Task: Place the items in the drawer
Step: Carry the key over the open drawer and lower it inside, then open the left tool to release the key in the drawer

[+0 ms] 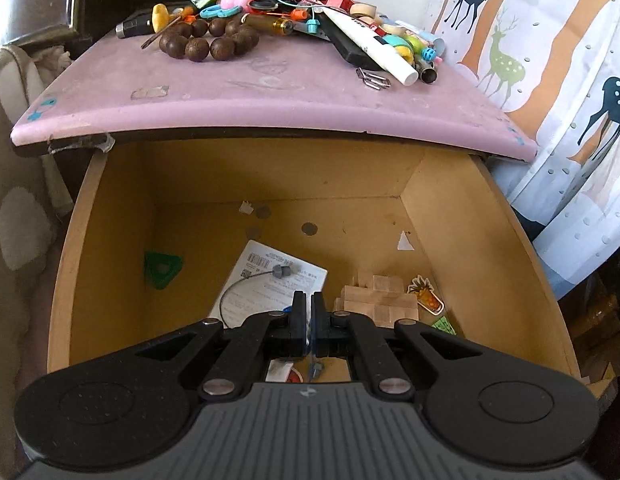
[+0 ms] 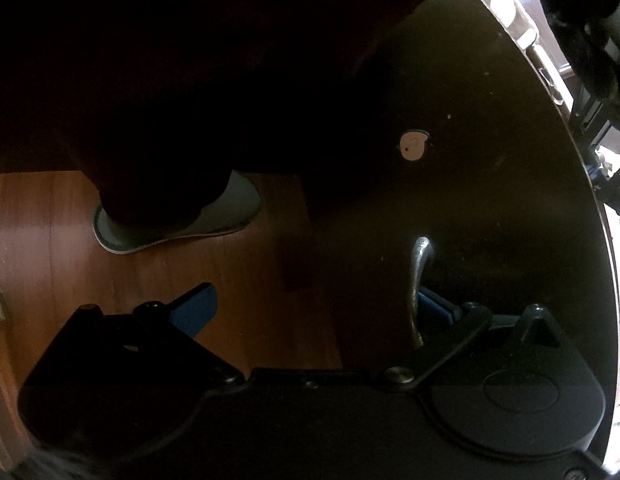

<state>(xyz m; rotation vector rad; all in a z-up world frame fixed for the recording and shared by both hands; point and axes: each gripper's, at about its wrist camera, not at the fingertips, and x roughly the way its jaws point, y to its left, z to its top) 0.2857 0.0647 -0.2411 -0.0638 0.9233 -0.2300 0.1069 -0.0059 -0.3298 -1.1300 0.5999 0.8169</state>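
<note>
The wooden drawer (image 1: 75,240) stands pulled out under the purple cabinet top (image 1: 249,96). Inside lie a green triangle (image 1: 162,270), a white printed card (image 1: 269,286), a grey plug on a wire loop (image 1: 281,271), a wooden block puzzle (image 1: 376,300) and a pineapple sticker (image 1: 426,294). My left gripper (image 1: 309,320) hangs low over the drawer's front, shut on a small blue tag (image 1: 316,370) that dangles below the pads. In the right wrist view my right gripper (image 2: 314,306) is open at the dark drawer front (image 2: 490,200). The metal handle (image 2: 420,280) sits just inside its right finger (image 2: 434,304).
A heap of small items (image 1: 293,12) covers the back of the purple top: brown beads, tubes, clips, toys. A deer-print curtain (image 1: 550,80) hangs at the right. A person's slippered foot (image 2: 177,220) stands on the wooden floor (image 2: 49,240) beside the drawer.
</note>
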